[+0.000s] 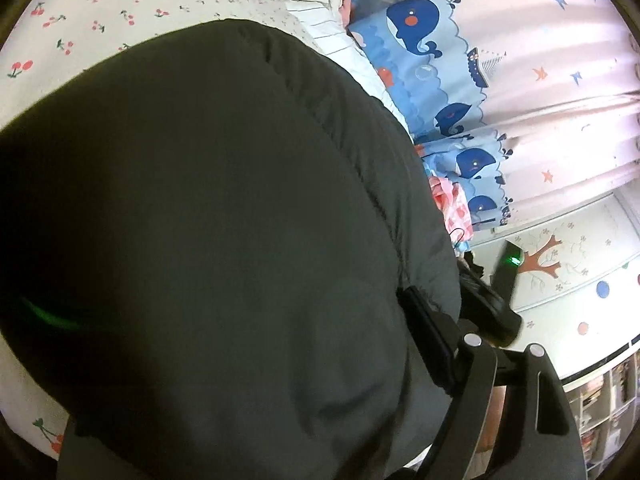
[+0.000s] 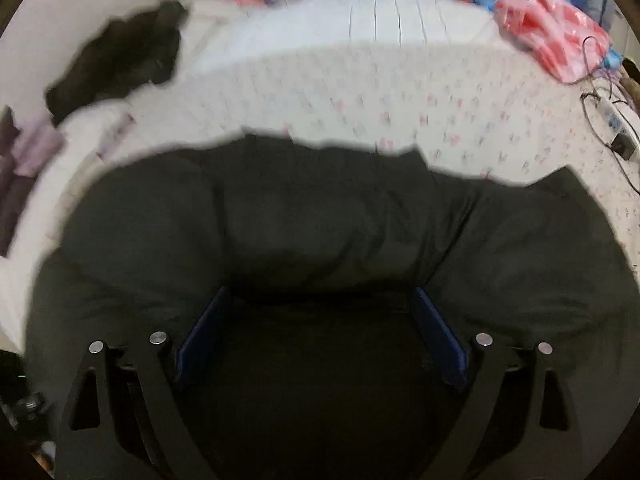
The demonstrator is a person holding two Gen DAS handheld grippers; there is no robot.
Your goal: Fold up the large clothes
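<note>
Both wrist views look steeply down, very close, sharing the dark padded garment [image 1: 224,240] on the cherry-print sheet [image 2: 400,92].

Dark padded jacket [image 2: 320,220]: matt quilted cloth, puffy, stitched seams. Bed sheet [image 2: 400,92]: soft printed cotton, matt. Right gripper [image 2: 320,336]: matt black plastic arms, shiny metal pins, pads probably blue rubber, frame blurred.

My bed's cherry-print sheet [image 2: 400,92] lies spread out, with a striped white pillow [image 2: 396,16] at its far edge. A pink-and-red plastic bag [image 2: 552,36] sits beside a white power strip [image 2: 618,124]. I see a whale-print curtain [image 1: 440,60] and a tree wall sticker [image 1: 544,260].
</note>
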